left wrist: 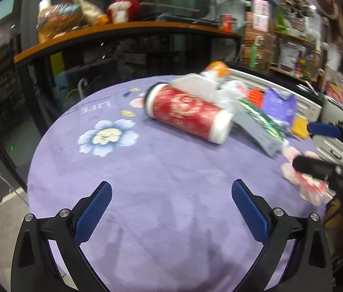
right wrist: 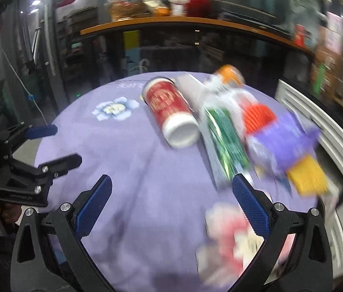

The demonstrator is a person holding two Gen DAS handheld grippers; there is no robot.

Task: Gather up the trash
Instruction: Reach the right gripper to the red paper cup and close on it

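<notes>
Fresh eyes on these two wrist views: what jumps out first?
The red-and-gold canister lying on its side mid-table, on the purple floral cloth. Right behind it a heap of litter: a green foil wrapper, a purple pack and a yellow piece. Both claws, left and right, are open and empty.

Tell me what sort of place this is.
Probably a small shop or cafe. A curved orange-edged counter carries snack bags and a red vase, crowded wooden goods shelves stand behind, and the round table's purple flower-print cloth holds a pile of packaging trash.
</notes>
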